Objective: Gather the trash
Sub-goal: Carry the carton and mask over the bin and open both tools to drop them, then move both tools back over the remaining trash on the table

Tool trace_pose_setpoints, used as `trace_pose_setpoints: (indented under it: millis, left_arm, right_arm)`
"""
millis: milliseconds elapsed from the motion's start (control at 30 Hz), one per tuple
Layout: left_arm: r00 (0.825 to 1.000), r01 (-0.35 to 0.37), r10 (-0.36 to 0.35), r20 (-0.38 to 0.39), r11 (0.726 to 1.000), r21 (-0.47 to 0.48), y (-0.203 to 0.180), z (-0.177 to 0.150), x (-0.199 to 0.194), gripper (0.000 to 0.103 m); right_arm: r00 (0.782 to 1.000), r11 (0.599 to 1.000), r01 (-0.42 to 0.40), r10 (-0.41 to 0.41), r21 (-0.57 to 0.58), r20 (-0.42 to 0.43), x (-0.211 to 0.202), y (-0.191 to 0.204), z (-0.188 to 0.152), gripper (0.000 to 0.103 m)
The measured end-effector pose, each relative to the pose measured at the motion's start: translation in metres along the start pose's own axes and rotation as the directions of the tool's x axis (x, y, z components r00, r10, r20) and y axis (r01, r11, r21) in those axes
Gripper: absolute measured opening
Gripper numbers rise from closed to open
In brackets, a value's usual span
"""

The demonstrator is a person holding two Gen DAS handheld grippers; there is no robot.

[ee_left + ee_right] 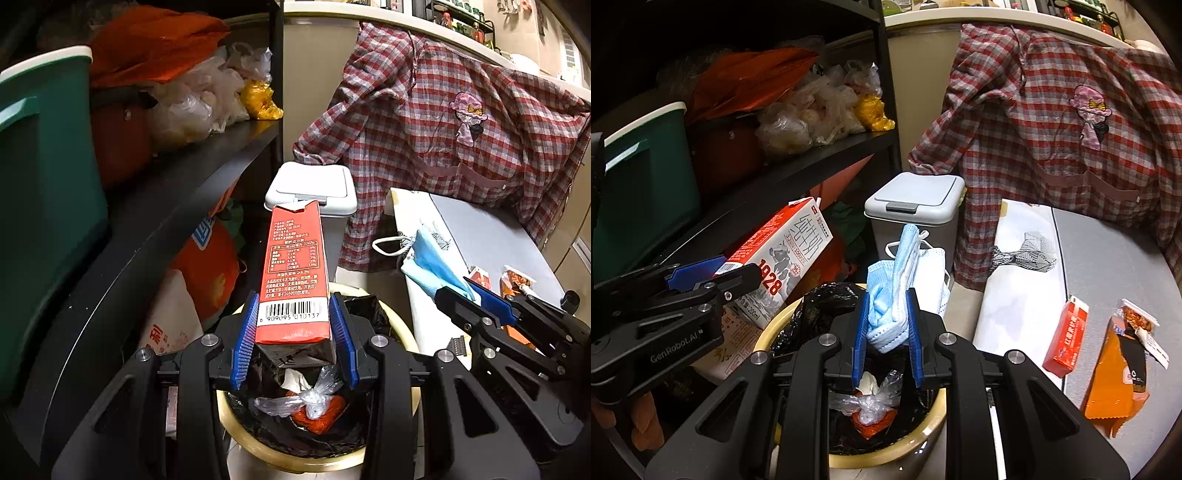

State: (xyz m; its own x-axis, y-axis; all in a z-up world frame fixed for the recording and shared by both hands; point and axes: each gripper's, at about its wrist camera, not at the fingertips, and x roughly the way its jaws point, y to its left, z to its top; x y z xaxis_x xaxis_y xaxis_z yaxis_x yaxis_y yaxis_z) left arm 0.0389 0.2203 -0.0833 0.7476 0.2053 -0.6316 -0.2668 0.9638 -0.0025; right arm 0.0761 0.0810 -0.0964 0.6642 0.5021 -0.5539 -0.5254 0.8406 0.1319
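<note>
My left gripper [293, 339] is shut on a red and white milk carton [293, 273] and holds it over the yellow-rimmed trash bin [410, 343] lined with a black bag. The carton also shows in the right wrist view [779, 254]. My right gripper [886, 332] is shut on a bundle of blue and white face masks [901, 280], above the same bin [923, 432]. Inside the bin lie clear plastic wrap [871, 402] and red trash. A small red carton [1065, 339] and an orange wrapper [1115, 373] lie on the grey table [1108, 266] to the right.
A black shelf [177, 177] on the left holds a green tub [44, 192] and plastic bags. A grey lidded bin [916, 214] stands behind the open bin. A plaid shirt [1052, 122] hangs over the table's far side.
</note>
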Motion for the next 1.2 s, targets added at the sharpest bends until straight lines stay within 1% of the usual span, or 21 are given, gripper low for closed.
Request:
trace_pose_setpoints:
  millis: [133, 167, 200, 233, 267, 300, 333, 433, 467, 600, 667, 733, 867, 1200]
  left_arm:
    - [1.0, -0.024, 0.023, -0.018, 1.0, -0.015, 0.008, -0.001, 0.005, 0.039]
    - [0.999, -0.032, 0.031, -0.02, 0.999, -0.02, 0.01, -0.002, 0.006, 0.04]
    - [0.999, -0.041, 0.041, -0.022, 0.999, -0.026, 0.013, -0.002, 0.007, 0.052]
    - [0.998, -0.05, 0.049, -0.026, 0.998, -0.03, 0.015, -0.002, 0.008, 0.062]
    - [0.997, -0.073, 0.072, -0.025, 0.997, -0.037, 0.017, -0.002, 0.009, 0.078]
    - [0.996, -0.089, 0.089, -0.021, 0.995, -0.041, 0.018, -0.002, 0.009, 0.084]
    - [0.994, -0.108, 0.108, -0.014, 0.993, -0.043, 0.019, -0.002, 0.008, 0.084]
    - [0.994, -0.113, 0.111, -0.023, 0.992, -0.057, 0.024, -0.001, 0.01, 0.086]
    - [0.993, -0.113, 0.111, -0.03, 0.991, -0.067, 0.025, -0.001, 0.011, 0.087]
    - [0.994, -0.113, 0.111, -0.023, 0.991, -0.074, 0.025, 0.0, 0.01, 0.088]
    - [0.994, -0.113, 0.112, -0.017, 0.991, -0.071, 0.023, 0.002, 0.009, 0.089]
    - [0.993, -0.115, 0.115, -0.007, 0.992, -0.061, 0.018, 0.002, 0.008, 0.089]
    - [0.993, -0.122, 0.122, 0.008, 0.992, -0.028, 0.005, 0.004, 0.006, 0.089]
    - [0.995, -0.083, 0.083, 0.054, 0.996, 0.01, -0.029, 0.01, 0.003, 0.089]
  right_arm:
    - [1.0, 1.0, -0.012, 0.012, -0.003, -0.01, 0.007, 0.004, 0.0, 0.021]
    - [1.0, 1.0, -0.015, 0.015, 0.0, -0.012, 0.008, 0.005, -0.001, 0.022]
    - [1.0, 1.0, -0.018, 0.018, 0.004, -0.018, 0.011, 0.006, -0.001, 0.025]
    - [1.0, 1.0, -0.022, 0.022, 0.009, -0.022, 0.012, 0.006, -0.001, 0.029]
    - [0.999, 0.999, -0.03, 0.03, 0.018, -0.031, 0.015, 0.006, -0.001, 0.032]
    - [0.999, 0.999, -0.035, 0.036, 0.03, -0.038, 0.017, 0.005, -0.001, 0.042]
    - [0.999, 0.999, -0.03, 0.032, 0.037, -0.04, 0.018, 0.005, -0.001, 0.049]
    - [0.999, 0.999, -0.02, 0.022, 0.046, -0.037, 0.019, 0.003, 0.001, 0.057]
    - [0.999, 0.999, -0.02, 0.022, 0.048, -0.04, 0.019, 0.002, 0.001, 0.058]
    - [0.999, 0.999, -0.015, 0.017, 0.045, -0.043, 0.017, 0.002, -0.001, 0.06]
    - [0.999, 0.999, -0.011, 0.013, 0.048, -0.042, 0.014, 0.0, -0.002, 0.06]
    - [0.999, 0.999, -0.008, 0.01, 0.051, -0.043, 0.01, -0.003, -0.002, 0.063]
    - [1.0, 0.998, 0.007, -0.006, 0.061, -0.029, -0.001, -0.011, -0.003, 0.063]
    - [0.998, 0.994, 0.06, -0.06, 0.092, -0.009, -0.035, -0.046, -0.013, 0.064]
